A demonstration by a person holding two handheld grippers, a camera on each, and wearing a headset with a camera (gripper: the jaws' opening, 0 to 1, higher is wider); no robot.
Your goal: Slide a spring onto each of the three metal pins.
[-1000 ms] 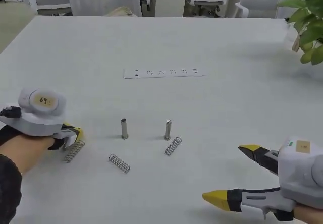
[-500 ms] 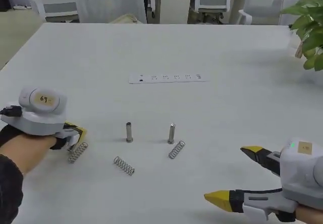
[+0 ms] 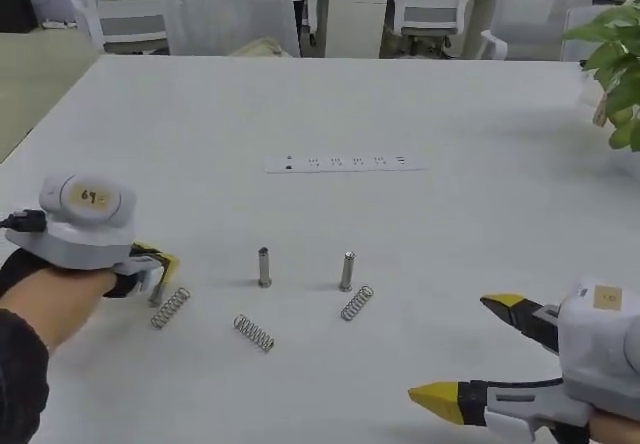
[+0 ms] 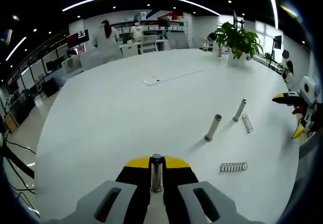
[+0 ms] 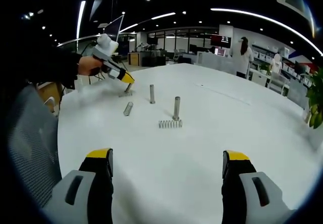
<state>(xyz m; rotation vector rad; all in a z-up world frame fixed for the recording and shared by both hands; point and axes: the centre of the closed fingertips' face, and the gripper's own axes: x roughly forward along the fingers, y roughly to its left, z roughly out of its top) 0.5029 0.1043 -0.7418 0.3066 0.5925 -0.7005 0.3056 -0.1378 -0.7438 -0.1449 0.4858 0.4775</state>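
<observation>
My left gripper [image 3: 155, 267] sits at the table's left, shut on a short metal pin [image 4: 157, 172] held upright between its yellow-tipped jaws. A spring [image 3: 170, 307] lies just to its right on the table. Two more pins [image 3: 264, 266] [image 3: 347, 271] stand upright mid-table. A second spring [image 3: 254, 332] lies in front of them, and a third spring [image 3: 357, 302] rests beside the right pin. My right gripper [image 3: 470, 352] hovers at the lower right, open with nothing between its jaws, well apart from the pins.
A white power strip [image 3: 343, 163] lies flat behind the pins. A potted plant [image 3: 620, 74] stands at the table's far right edge. Office chairs [image 3: 232, 19] line the far side. A person [image 5: 244, 52] stands in the background.
The head camera has tilted, so everything sits a little lower and to the right. Pins, springs and both grippers keep their places relative to each other.
</observation>
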